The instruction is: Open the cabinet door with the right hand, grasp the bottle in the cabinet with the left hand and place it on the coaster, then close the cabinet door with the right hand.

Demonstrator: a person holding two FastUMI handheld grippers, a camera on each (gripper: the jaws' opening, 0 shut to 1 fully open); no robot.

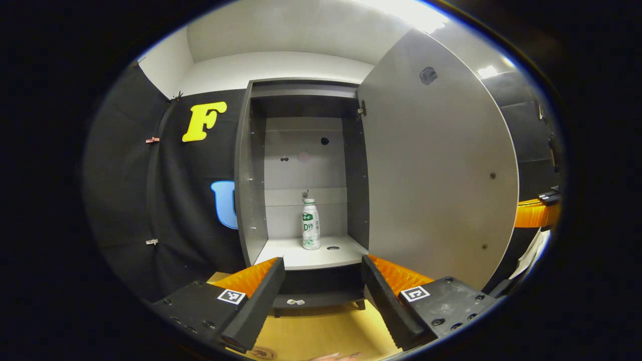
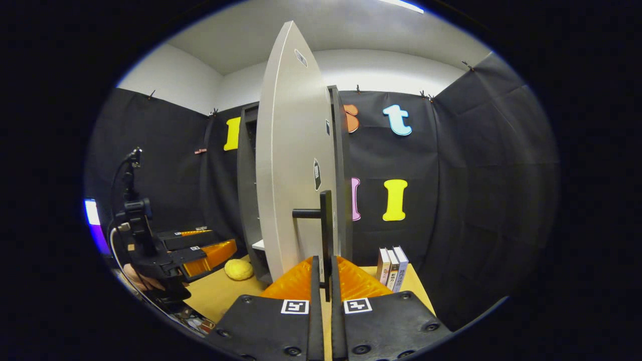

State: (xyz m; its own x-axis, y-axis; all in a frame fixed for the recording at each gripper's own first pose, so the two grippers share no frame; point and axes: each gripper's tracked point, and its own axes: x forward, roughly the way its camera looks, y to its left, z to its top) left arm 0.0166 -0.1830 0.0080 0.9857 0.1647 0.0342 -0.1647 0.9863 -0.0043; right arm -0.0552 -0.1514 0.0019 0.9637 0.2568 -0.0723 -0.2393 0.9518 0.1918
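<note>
The grey cabinet [image 1: 251,170] stands open, its door [image 1: 436,170] swung out to the right. Inside, a white bottle [image 1: 311,224] with a green label stands upright on the lower shelf [image 1: 301,258]. My left gripper [image 1: 323,281] is open, held in front of the shelf and short of the bottle, with nothing between its fingers. A round coaster [image 1: 263,354] peeks in at the bottom edge. In the right gripper view the door [image 2: 291,165] is seen nearly edge-on. My right gripper [image 2: 323,275] is shut on its black bar handle [image 2: 326,220].
A wooden table [image 2: 215,296] carries a yellow rounded object [image 2: 238,269] beside the cabinet foot and three upright books [image 2: 393,268] to the door's right. The left gripper [image 2: 170,255] and the hand holding it show at the left.
</note>
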